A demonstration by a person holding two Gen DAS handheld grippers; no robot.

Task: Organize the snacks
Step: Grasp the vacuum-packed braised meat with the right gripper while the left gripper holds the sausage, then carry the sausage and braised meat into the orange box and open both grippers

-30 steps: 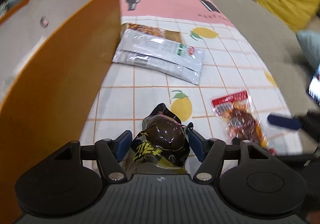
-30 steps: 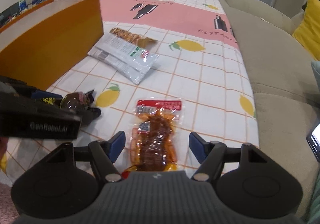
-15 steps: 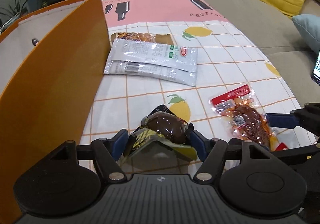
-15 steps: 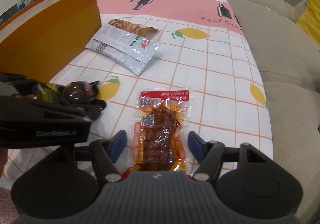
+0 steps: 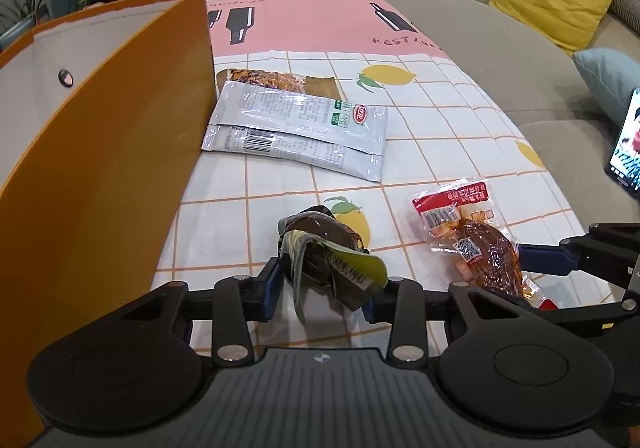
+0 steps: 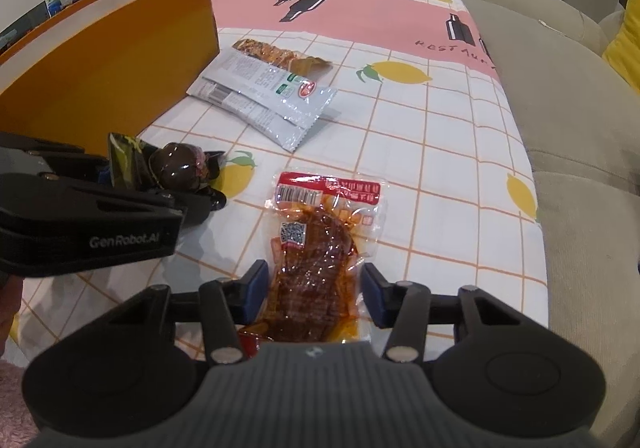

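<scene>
A: Living room, sofa along one side, and a lemon-print tablecloth with snacks laid out beside a tall orange box.

B: The left gripper is pinching the dark braised-egg packet, which a second ago stood upright in the jaws; now it has tipped forward and the wrapper flap curls over.

A: And the camera has pulled back, more of the box mouth showing. Looks like it's heading in there.

B: On the other side, the right gripper is spread wide, straddling the red-topped spicy meat packet, which lies flat on the cloth. It has crept forward along it; no squeeze yet.

A: The two silver sachets and the brown snack strip sit untouched by the box.
</scene>
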